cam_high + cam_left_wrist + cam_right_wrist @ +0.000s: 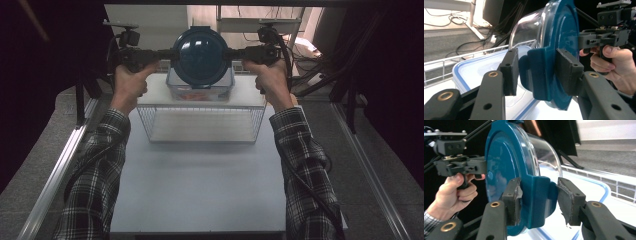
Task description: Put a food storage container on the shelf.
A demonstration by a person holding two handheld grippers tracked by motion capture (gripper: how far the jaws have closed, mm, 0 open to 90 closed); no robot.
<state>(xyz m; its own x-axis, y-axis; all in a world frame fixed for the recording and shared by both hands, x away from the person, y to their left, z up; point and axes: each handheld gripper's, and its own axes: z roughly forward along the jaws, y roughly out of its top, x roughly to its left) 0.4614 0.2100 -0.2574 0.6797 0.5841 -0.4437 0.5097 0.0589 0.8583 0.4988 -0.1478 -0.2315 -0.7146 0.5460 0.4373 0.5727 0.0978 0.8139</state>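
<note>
You hold the round glass container with its teal lid (200,55) tipped on edge above the clear lidded box (200,91), left gripper (537,72) and right gripper (539,198) fingers clamped on its side tabs.

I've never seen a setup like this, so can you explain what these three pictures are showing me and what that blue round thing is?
There is no robot arm here: a person in plaid sleeves holds a hand-operated gripper in each hand. The high view looks down on the white table from above the person. The other two pictures come from cameras riding on each gripper, looking along its black jaws. The left gripper and the right gripper each clamp a side tab of a round clear container with a blue lid, turned on its side and lifted in the air. Below it, a clear lidded box sits on a wire rack standing on the table.
</note>
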